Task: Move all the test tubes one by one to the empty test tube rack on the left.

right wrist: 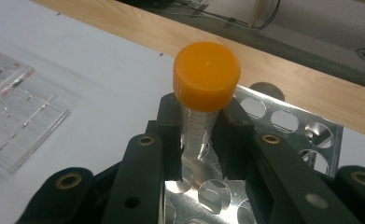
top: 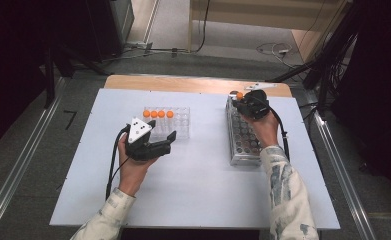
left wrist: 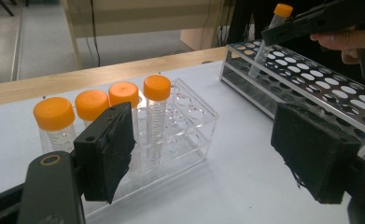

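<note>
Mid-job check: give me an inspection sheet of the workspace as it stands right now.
Surface: white board on a wooden table.
Job's things: four orange-capped tubes upright in the clear rack; one capped tube over the far end of the metal rack.
Clutter: nothing seen on the board.
Grippers: left gripper open, beside the clear rack; right gripper shut on the capped tube.
Cables: one cable trails from the left gripper; loose leads on the floor.
Surroundings: floor rails at both sides.

A white tabletop point(top: 193, 190) on a wooden table point(top: 183, 83) stands on grey floor point(top: 28, 165) (cables point(top: 275, 49) trail behind); dark curtains flank both sides.
</note>
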The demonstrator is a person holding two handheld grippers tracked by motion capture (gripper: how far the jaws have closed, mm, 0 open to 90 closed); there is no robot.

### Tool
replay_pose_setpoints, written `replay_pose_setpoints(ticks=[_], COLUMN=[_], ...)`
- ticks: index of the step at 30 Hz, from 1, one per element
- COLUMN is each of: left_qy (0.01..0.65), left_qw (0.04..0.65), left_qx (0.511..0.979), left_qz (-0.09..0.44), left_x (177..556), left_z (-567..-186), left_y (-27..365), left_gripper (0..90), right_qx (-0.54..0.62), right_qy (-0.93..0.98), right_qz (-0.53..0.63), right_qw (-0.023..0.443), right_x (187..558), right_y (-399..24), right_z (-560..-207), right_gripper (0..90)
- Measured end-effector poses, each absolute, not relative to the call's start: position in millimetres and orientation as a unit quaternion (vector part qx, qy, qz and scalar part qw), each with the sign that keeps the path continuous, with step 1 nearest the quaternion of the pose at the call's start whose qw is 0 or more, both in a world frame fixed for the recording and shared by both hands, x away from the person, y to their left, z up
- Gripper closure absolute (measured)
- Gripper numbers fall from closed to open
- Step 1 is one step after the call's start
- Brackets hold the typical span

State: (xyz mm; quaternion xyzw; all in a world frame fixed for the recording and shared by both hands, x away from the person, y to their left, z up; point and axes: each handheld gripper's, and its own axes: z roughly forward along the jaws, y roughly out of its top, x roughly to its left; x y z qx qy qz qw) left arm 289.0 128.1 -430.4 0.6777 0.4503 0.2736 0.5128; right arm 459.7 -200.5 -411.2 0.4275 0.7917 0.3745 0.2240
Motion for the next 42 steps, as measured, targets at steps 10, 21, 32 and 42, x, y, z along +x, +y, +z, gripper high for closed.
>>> replay_pose_setpoints(ticks=[10, 21, 32, 42], left_qy=[0.453, 0.451, 0.444, 0.395], left_qw=[0.510, 0.512, 0.526, 0.548], left_qx=[0.679, 0.678, 0.674, 0.692], left_qz=[0.273, 0.272, 0.268, 0.254], left_x=[288.9, 286.7, 284.5, 282.2], left_z=[-431.9, -430.8, -421.7, -412.7], left_y=[125.5, 120.4, 113.0, 87.5], left_gripper=[20.0, 17.3, 16.2, 33.7], right_qx=[0.412, 0.375, 0.303, 0.261], right_qy=[0.776, 0.784, 0.817, 0.853], right_qz=[0.409, 0.434, 0.448, 0.423], right_qw=[0.244, 0.237, 0.203, 0.161], right_x=[443.8, 410.7, 364.4, 347.0], right_y=[-207.7, -205.8, -173.6, -133.6], right_z=[-387.5, -374.4, -387.3, -414.0], right_gripper=[71.4, 71.5, 71.5, 71.5])
